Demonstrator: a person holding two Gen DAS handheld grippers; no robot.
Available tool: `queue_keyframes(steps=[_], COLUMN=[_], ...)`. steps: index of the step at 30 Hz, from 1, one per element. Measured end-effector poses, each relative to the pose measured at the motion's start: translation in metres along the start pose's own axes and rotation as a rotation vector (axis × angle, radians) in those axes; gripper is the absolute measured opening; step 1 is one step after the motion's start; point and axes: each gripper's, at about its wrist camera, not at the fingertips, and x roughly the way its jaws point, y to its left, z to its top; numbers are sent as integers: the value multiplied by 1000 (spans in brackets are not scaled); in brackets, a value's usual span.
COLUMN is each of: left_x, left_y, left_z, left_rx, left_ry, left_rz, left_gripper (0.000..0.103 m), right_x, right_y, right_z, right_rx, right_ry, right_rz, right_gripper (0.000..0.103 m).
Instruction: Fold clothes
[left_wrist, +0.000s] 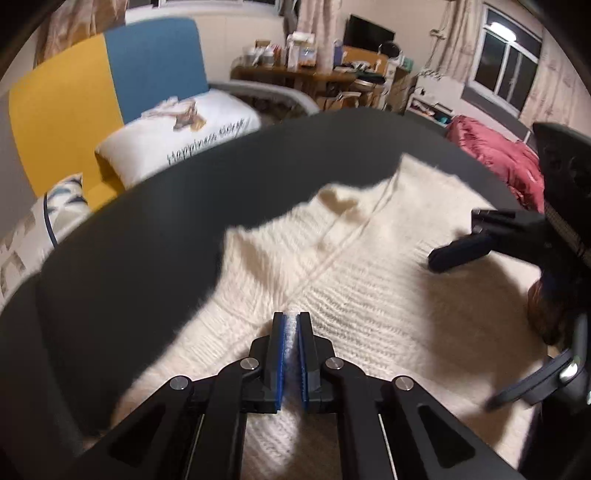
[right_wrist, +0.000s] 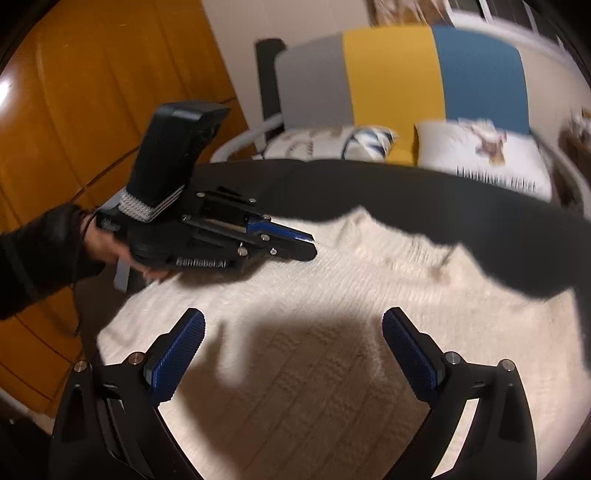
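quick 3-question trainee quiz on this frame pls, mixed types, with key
1. True or false: the left gripper is shut on a pinch of the cream knit sweater.
2. The right gripper is: A) shut on the sweater, B) open above the sweater, C) holding a pillow.
3. What surface does the sweater lie on?

Key: 1 true; 2 B; 3 the dark round table.
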Motion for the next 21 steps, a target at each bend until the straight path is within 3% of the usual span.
queue_keyframes(steps=[4,8,14,17,21], left_x=[-21,-56,-66,-53,-39], left_y=[15,43,52,52,52], left_z=[-4,-11,-16,-13,-14], left_rx=[-32,-23,148,168,183], left_ry=[-42,-83,20,87,149], left_rz=[-33,-70,-134,-227,-270], left_gripper=[17,18,23,24,27], right_x=[12,11,6,5,5], right_y=[-6,-9,-18,-20,-22], right_z=[-12,-13,-13,-11,-11], right_rx=[25,36,72,79,86], right_ry=[0,-7,-31,-34,-38], right_rz=[-22,-3,55,67,81], right_gripper=[99,99,99,99,99])
